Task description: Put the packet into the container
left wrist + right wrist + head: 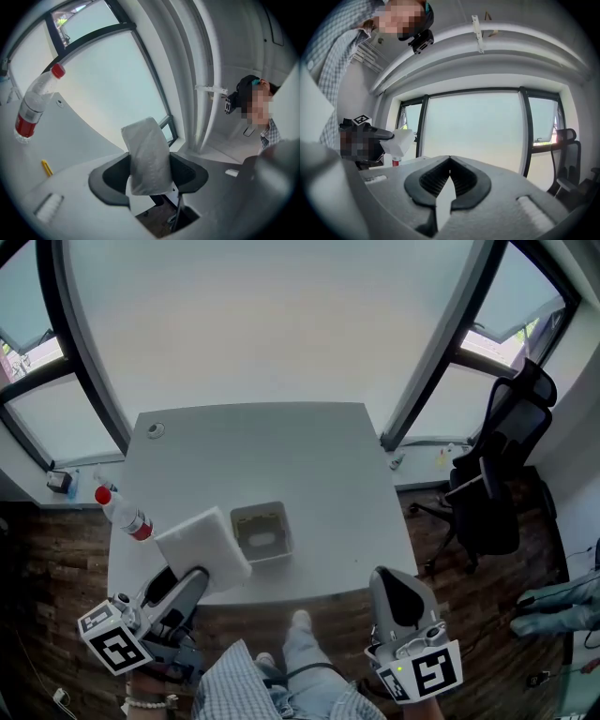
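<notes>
The packet (202, 545) is a white, soft pouch, and my left gripper (190, 579) is shut on its near end. It hangs over the table's front left part, just left of the container. In the left gripper view the packet (147, 154) stands upright between the two black pads, with the left gripper (149, 177) clamped on its lower part. The container (284, 529) is a small grey open box on the white table (309, 456). My right gripper (398, 589) is off the table's front right corner, shut and holding nothing; in the right gripper view the right gripper (450, 161) has its ribbed pads meeting.
A plastic bottle (122, 512) with a red cap and label lies at the table's left edge, also in the left gripper view as the bottle (35, 105). A black office chair (502, 474) stands to the right. Windows surround the table. A small round fitting (155, 429) sits at the far left corner.
</notes>
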The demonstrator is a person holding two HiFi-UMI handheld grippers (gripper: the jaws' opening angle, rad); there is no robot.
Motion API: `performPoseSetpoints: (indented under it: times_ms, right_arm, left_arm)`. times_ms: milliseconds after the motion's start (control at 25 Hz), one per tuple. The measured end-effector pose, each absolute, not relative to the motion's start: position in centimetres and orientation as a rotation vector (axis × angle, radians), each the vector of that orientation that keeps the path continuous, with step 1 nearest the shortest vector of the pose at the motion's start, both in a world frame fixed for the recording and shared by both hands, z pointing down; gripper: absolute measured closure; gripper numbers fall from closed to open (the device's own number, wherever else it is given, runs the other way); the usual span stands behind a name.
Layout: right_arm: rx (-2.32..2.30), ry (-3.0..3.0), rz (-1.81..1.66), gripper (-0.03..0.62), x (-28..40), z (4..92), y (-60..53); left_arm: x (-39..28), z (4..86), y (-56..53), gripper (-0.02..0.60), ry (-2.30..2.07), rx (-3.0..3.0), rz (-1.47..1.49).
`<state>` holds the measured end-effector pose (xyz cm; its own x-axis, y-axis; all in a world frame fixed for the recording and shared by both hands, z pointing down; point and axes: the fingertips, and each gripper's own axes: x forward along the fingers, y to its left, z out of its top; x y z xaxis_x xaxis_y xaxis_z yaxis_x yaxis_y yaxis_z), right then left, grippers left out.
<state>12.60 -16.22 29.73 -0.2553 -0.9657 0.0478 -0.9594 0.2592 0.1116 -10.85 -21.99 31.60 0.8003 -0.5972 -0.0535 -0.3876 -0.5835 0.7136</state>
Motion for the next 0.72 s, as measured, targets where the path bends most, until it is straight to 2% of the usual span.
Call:
performPoseSetpoints:
  times_ms: [280, 720]
  right_arm:
    - [1.813, -2.431, -0.081, 0.592, 14.2, 29.9, -19.1]
    - [1.796, -2.456, -0.026, 0.592, 16.4, 30.9, -22.0]
  left_arm:
    - [-8.4, 32.4, -24.9, 0.324, -0.809, 2.333, -0.185]
    - [-6.0, 37.1, -28.4, 0.324, -0.945, 2.353, 0.303]
